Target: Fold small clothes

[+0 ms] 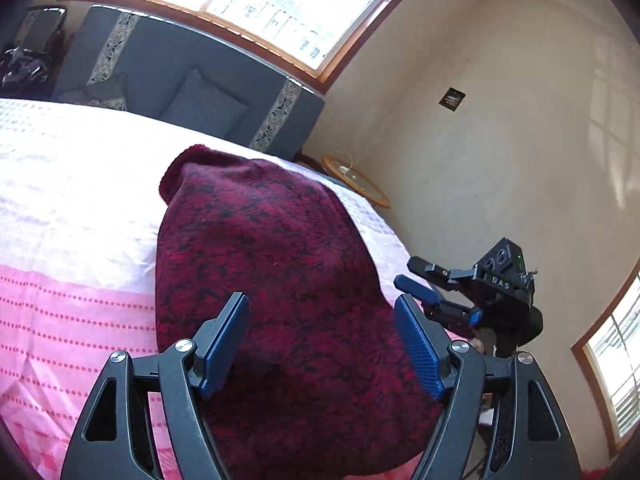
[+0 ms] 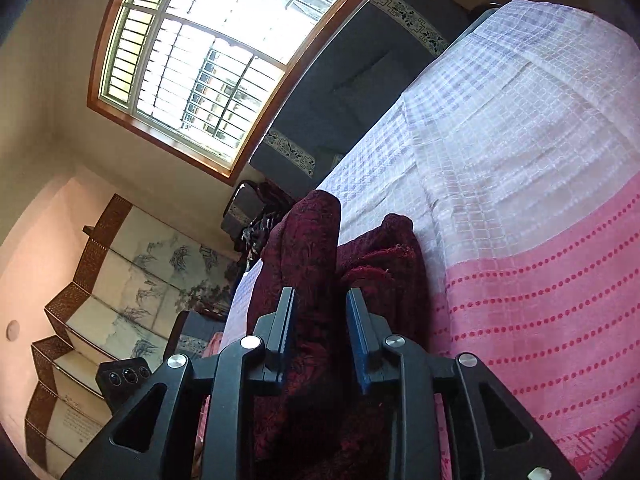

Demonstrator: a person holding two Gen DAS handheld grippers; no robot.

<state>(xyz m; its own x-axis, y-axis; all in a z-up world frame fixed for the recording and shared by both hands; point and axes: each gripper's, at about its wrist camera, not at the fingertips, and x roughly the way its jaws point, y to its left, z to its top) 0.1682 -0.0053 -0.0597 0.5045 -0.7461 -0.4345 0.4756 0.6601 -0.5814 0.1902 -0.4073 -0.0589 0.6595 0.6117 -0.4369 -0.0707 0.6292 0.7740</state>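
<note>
A dark red patterned knitted garment (image 1: 264, 264) lies on the bed with the white and pink spread (image 1: 72, 208). My left gripper (image 1: 322, 316) is open, its blue pads wide apart just above the garment's near part, holding nothing. My right gripper (image 1: 416, 276) shows at the right edge of the bed in the left wrist view. In the right wrist view my right gripper (image 2: 320, 312) has its jaws a little apart, with a raised fold of the garment (image 2: 316, 240) running between them; the frames do not show whether the pads grip it.
A grey-blue headboard (image 1: 208, 68) and pillow stand at the far end of the bed. A round wooden side table (image 1: 356, 180) is by the wall. A folding painted screen (image 2: 120, 280) stands on the other side. Windows are behind the bed.
</note>
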